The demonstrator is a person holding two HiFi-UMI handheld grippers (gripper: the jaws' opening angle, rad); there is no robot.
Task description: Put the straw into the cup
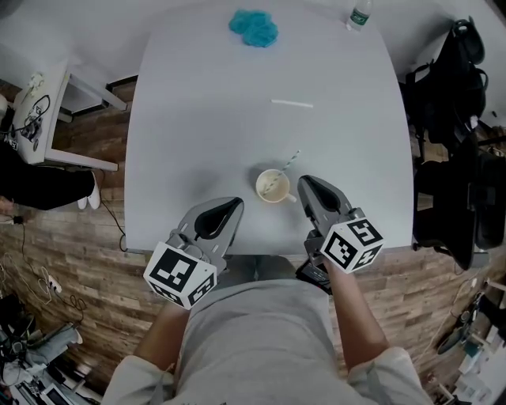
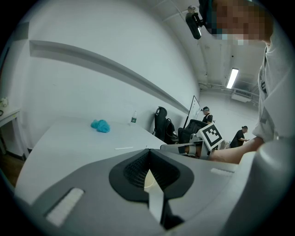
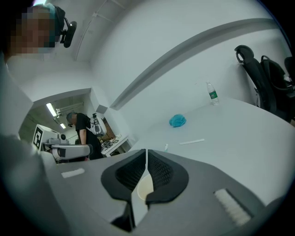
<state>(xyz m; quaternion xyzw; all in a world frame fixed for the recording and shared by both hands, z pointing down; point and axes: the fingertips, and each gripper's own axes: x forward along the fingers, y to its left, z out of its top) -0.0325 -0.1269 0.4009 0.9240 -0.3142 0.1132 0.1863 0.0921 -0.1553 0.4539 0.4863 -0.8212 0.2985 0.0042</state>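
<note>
A cream paper cup (image 1: 273, 186) stands near the front edge of the white table (image 1: 198, 119). A striped straw (image 1: 291, 160) leans in the cup, its top pointing to the far right. A second white straw (image 1: 292, 103) lies flat farther back. My left gripper (image 1: 234, 204) is shut and empty, just left of the cup. My right gripper (image 1: 303, 182) is shut and empty, right beside the cup. In the left gripper view the shut jaws hide most of the cup (image 2: 148, 180). The right gripper view shows the cup (image 3: 144, 186) behind its jaws and the straw tip (image 3: 166, 147) above them.
A blue cloth (image 1: 254, 28) and a water bottle (image 1: 360, 14) sit at the table's far edge. Dark chairs with bags (image 1: 455, 142) stand to the right. A white desk (image 1: 35, 111) is at the left. People stand in the background (image 2: 205, 115).
</note>
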